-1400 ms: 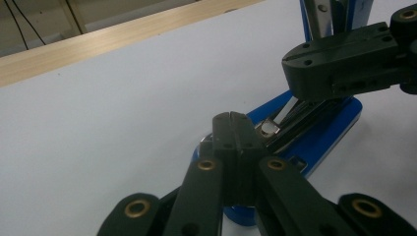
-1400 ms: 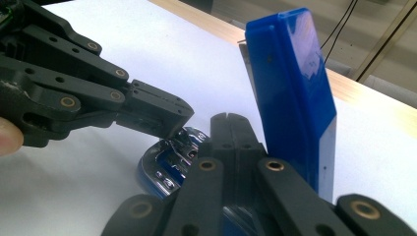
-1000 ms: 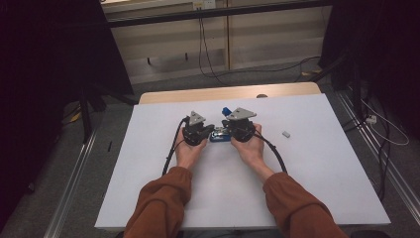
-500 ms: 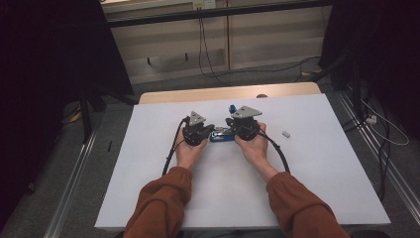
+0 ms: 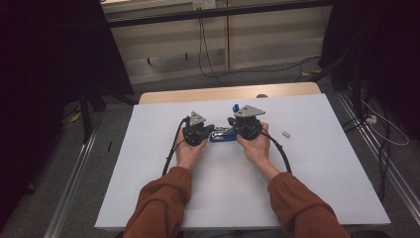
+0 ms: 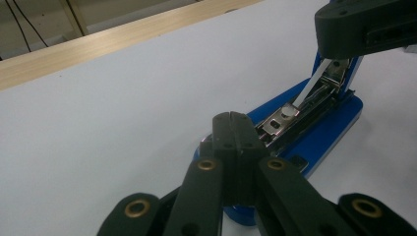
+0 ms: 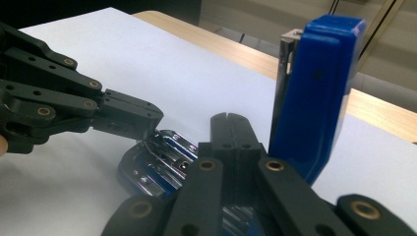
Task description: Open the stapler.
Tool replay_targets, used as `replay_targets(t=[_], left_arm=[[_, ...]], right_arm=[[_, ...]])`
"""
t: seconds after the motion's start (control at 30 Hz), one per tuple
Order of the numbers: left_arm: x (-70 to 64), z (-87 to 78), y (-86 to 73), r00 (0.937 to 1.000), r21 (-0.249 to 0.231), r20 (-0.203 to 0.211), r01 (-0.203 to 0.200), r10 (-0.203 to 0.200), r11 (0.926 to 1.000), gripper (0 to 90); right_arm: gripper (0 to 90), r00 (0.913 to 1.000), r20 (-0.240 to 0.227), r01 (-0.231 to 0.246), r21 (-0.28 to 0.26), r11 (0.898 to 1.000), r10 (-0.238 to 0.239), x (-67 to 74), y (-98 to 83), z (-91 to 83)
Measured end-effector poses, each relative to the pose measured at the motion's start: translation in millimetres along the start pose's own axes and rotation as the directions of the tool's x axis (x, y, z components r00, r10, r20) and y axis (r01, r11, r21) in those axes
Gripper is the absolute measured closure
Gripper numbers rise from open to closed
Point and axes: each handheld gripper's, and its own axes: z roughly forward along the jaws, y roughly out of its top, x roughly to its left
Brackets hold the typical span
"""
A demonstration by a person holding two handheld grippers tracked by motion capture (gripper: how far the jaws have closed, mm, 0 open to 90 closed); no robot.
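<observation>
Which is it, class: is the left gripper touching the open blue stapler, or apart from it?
Touching. In the right gripper view, the left gripper has its shut fingers pressed onto the metal staple tray of the stapler, whose blue lid stands upright.

A blue plastic stapler with a shiny metal staple channel [image 5: 224,134] is lying in the middle of the white tabletop [image 5: 317,168], between the person's two hands. Its base is resting flat, with the metal channel [image 6: 290,115] lying exposed along it. Its blue top cover [image 7: 314,93] is standing swung open, rising nearly upright from the hinged end.
</observation>
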Motion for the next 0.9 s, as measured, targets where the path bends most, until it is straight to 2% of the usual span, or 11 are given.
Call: replay_targets(t=[0.3, 0.4, 0.9], left_arm=[[-0.4, 0.0, 0.4, 1.0, 0.003, -0.005, -0.008, 0.008, 1.0, 90.0], [-0.4, 0.0, 0.3, 1.0, 0.002, -0.003, -0.008, 0.008, 1.0, 90.0], [-0.5, 0.0, -0.3, 1.0, 0.0, -0.002, 0.009, -0.009, 1.0, 90.0]], right_arm=[[90.0, 0.9997, 0.001, -0.023, -0.009, 1.0, 0.023, -3.9, -0.4, -3.2], [90.0, 0.9998, 0.004, -0.017, -0.009, 1.0, 0.017, -4.4, -0.8, -4.1], [90.0, 0.9991, 0.011, -0.041, -0.02, 0.999, 0.041, -8.4, -3.8, -7.0]])
